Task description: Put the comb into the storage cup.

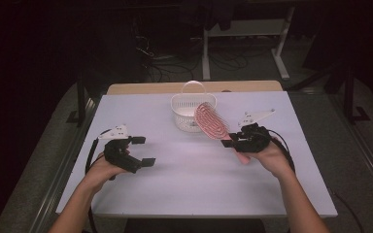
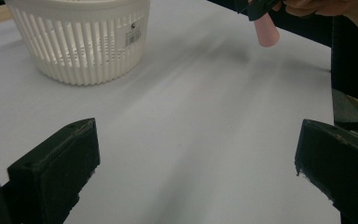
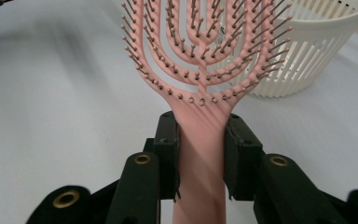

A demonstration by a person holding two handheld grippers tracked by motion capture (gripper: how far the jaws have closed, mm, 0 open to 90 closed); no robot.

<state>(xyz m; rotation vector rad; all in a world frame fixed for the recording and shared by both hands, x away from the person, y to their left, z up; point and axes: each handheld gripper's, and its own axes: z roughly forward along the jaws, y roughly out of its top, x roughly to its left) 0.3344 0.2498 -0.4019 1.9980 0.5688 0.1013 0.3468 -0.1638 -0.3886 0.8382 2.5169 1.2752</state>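
A pink vented hairbrush (image 1: 211,121) is held by its handle in my right gripper (image 1: 233,141), head tilted up toward the white slotted basket (image 1: 192,112). In the right gripper view the jaws press on both sides of the pink handle (image 3: 200,154), and the bristled head (image 3: 200,46) stands in front of the basket (image 3: 307,56). My left gripper (image 1: 143,150) hovers over the left part of the table with its jaws wide apart and nothing between them. Its own view shows the two black pads (image 2: 56,172) spread over bare table, the basket (image 2: 81,42) ahead and the brush's handle end (image 2: 266,31).
The white table top (image 1: 184,179) stretches between both hands. A wooden strip (image 1: 141,88) edges its far side. Beyond it stand dark floor, cables and a white frame leg (image 1: 281,48).
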